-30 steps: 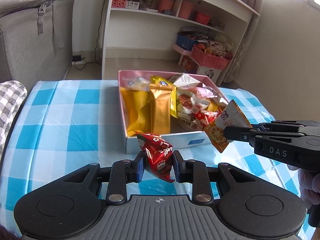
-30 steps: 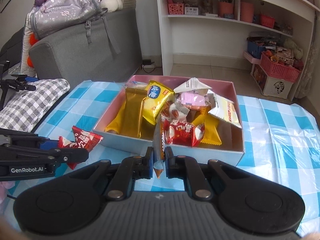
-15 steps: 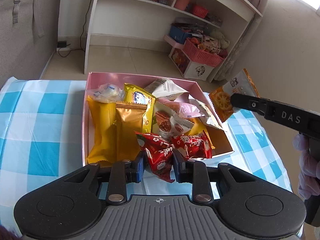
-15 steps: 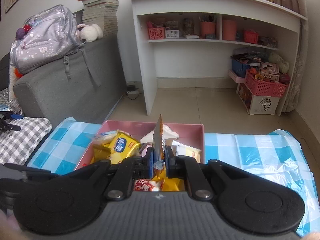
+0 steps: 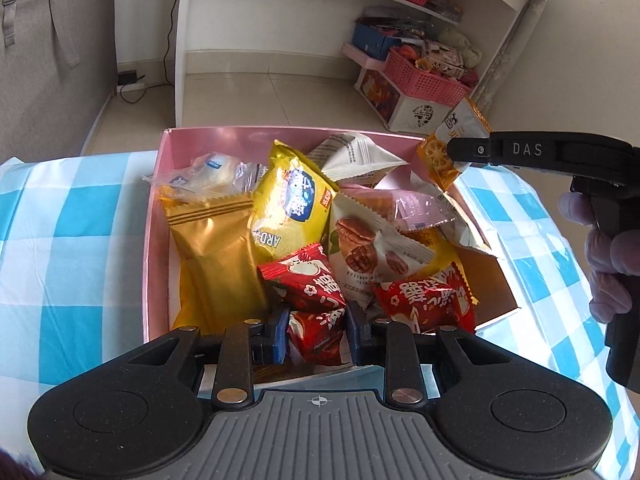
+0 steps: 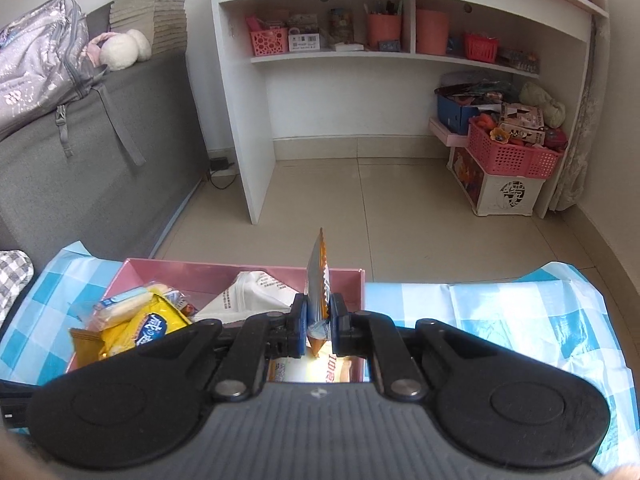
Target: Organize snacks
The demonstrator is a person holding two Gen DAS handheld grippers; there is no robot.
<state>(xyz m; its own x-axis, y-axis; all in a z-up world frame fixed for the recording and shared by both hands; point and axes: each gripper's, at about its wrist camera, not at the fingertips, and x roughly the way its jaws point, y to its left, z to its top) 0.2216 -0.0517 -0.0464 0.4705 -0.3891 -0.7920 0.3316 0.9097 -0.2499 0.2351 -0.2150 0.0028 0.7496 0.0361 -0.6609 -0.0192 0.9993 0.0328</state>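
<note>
Both grippers over the pink box, each pinching a snack

Left gripper (image 5: 316, 334) clamps a red candy packet (image 5: 310, 308) at the pink box's (image 5: 157, 216) near edge, packets crowding every side. Right gripper (image 6: 318, 326) grips an orange cracker packet (image 6: 318, 284) edge-on, long axis upright, above the far right corner; blue checked tablecloth (image 5: 76, 208) all around.

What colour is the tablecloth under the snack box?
Blue-and-white checks; the tablecloth shows best in the left wrist view.

Black tongs (image 5: 316, 338) with blue pads, "DAS" lettering, pale-gloved hand (image 5: 608, 256).
</note>
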